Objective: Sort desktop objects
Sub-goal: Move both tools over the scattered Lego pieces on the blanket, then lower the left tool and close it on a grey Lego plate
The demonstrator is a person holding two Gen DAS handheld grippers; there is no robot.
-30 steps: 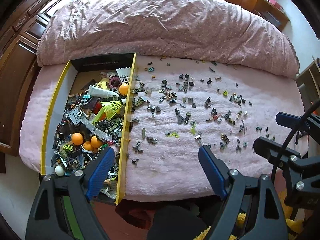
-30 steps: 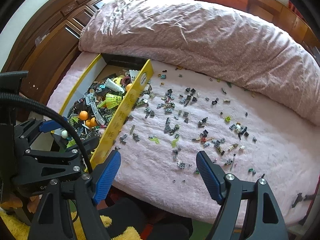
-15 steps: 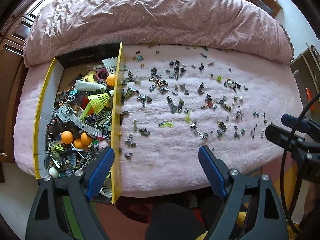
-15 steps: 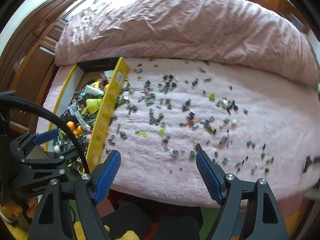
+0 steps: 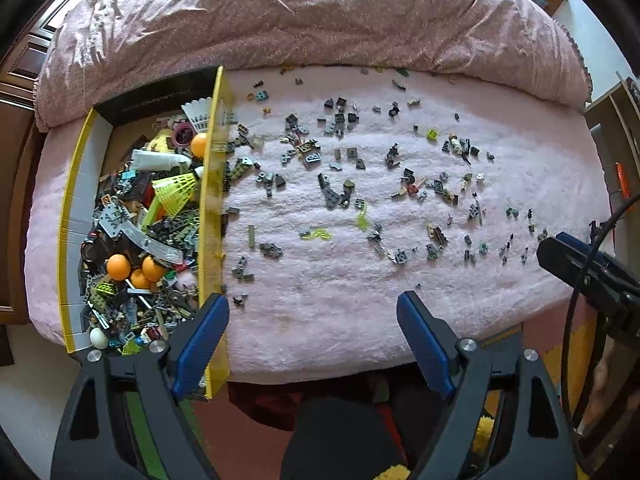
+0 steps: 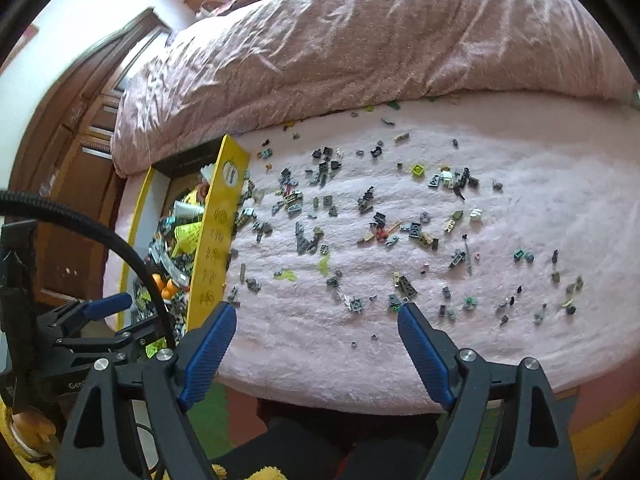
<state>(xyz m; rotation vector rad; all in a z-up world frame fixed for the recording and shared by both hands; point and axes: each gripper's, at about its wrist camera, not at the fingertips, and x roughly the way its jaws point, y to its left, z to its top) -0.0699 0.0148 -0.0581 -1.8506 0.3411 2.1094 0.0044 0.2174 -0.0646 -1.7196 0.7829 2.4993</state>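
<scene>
Pink blanket [image 5: 340, 300] carries scattered small bricks [image 5: 332, 196] across its middle; a yellow box [image 5: 210, 216] sits at its left edge. Left gripper [image 5: 312, 320] and right gripper [image 6: 316, 324] hover at its near edge, jaws spread, empty.

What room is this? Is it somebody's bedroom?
Most likely a bedroom. A bed with a fluffy pink blanket fills the view, a rumpled pink quilt is bunched along its far side, and dark wooden cupboards stand beside it. Small toy bricks lie scattered beside a yellow-edged cardboard box of toys.
</scene>
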